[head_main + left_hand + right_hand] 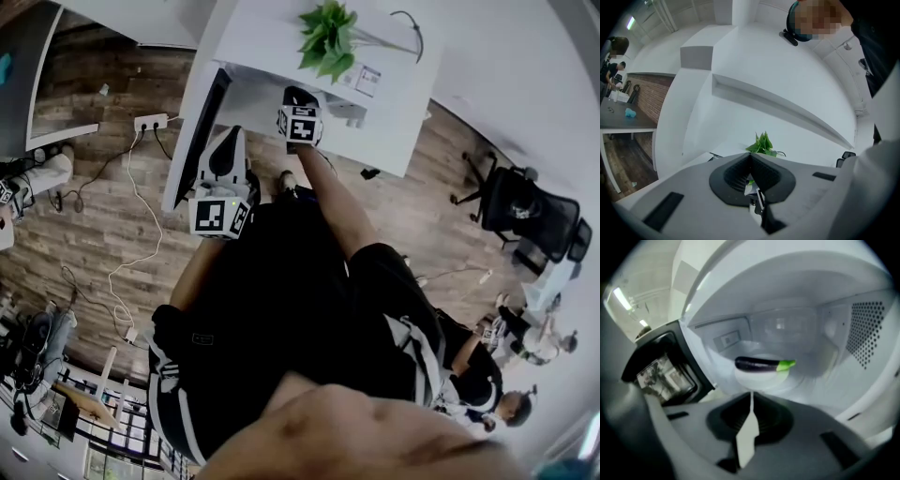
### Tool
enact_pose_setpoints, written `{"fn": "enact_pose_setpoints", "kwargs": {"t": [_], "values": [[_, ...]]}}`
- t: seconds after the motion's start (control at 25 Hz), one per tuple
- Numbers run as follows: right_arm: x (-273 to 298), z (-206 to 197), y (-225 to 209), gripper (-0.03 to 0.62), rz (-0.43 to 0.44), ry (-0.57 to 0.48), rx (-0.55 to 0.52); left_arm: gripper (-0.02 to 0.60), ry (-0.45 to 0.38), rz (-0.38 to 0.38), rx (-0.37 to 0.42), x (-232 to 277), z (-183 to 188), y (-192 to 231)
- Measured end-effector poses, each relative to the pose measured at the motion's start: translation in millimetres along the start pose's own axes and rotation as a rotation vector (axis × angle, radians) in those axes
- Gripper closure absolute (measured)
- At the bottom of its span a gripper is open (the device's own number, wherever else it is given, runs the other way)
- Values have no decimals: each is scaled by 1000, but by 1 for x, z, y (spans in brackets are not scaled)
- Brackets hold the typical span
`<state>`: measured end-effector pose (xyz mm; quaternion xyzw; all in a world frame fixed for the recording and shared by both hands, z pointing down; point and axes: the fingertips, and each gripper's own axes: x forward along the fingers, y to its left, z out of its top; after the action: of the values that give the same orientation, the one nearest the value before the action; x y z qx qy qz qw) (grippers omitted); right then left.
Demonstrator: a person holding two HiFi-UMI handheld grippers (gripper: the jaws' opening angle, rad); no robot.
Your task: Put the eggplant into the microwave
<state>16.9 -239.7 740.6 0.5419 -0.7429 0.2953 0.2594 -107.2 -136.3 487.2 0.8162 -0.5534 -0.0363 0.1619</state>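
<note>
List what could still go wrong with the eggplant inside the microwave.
The eggplant rests on a white plate with its green tip past the rim; a bump might roll it off. The right claw, shut and empty, sits at the microwave mouth, so swinging the open door could strike it.

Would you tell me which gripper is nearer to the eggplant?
Right. The right gripper is at the microwave's mouth, facing the eggplant; the left gripper sits farther back beside the open door.

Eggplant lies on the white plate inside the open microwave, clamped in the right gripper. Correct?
No: it is not clamped. The right gripper view shows the eggplant lying free on the white plate inside the open microwave, with the right gripper shut, empty and short of it.
</note>
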Motion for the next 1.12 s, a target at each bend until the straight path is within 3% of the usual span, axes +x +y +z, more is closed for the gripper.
{"fn": "enact_pose_setpoints", "kwargs": {"t": [0.52,1.12], "values": [[-81,19,18,553,79,-126,-11,549,-26,-3,33,-8,8,-12],[-196,57,45,554,171,-350,-79,549,-68,2,83,-26,14,-30]]}}
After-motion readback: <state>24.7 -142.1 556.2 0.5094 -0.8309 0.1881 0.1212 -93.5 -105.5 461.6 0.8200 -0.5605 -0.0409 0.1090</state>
